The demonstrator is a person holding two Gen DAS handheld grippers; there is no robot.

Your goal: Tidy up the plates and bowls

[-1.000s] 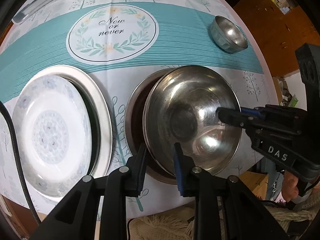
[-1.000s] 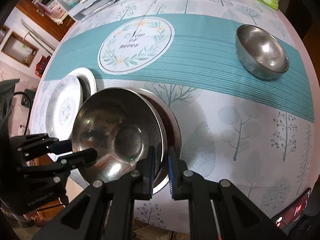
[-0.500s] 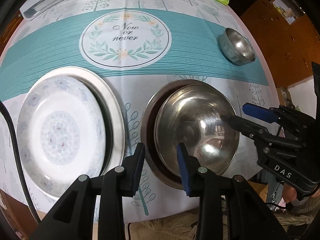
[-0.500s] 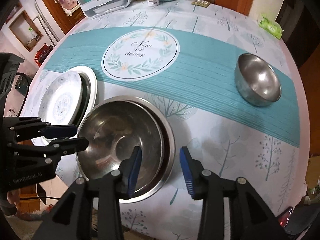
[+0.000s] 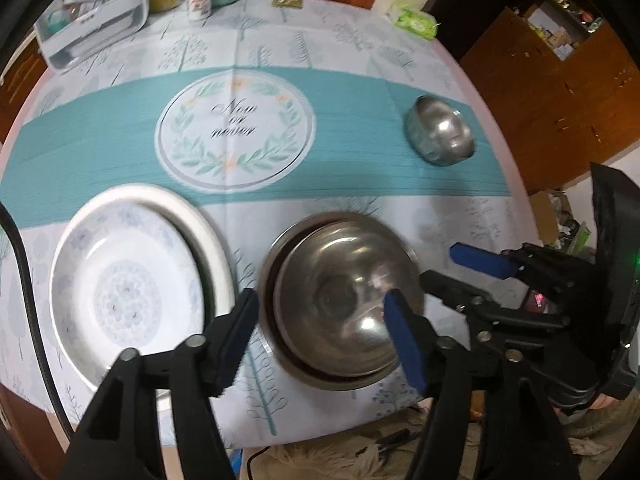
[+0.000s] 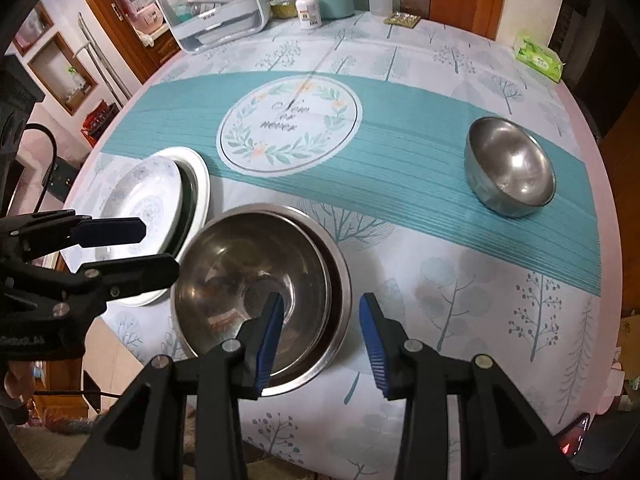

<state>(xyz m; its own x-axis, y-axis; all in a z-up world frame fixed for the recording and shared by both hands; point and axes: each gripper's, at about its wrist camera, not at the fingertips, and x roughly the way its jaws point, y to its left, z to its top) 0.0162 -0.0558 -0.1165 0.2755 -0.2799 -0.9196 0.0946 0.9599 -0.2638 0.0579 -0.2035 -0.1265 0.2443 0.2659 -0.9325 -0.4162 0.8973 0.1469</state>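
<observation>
Now | left hand-held gripper wide, just opening, empty | steel bowl nested below, untouched | right hand-held gripper apart, empty

Big bowl nested in another near the worktop front edge; plates stacked left; small bowl far right.

**Warm indoor light, fisheye warp, some motion blur**

Evenly lit from above. Glare spots inside the nested steel bowl between the left fingers and inside the small bowl further ahead. Lettering ahead smeared. Soft shadows under rims. Black vignette curving round all 4 corners.
</observation>
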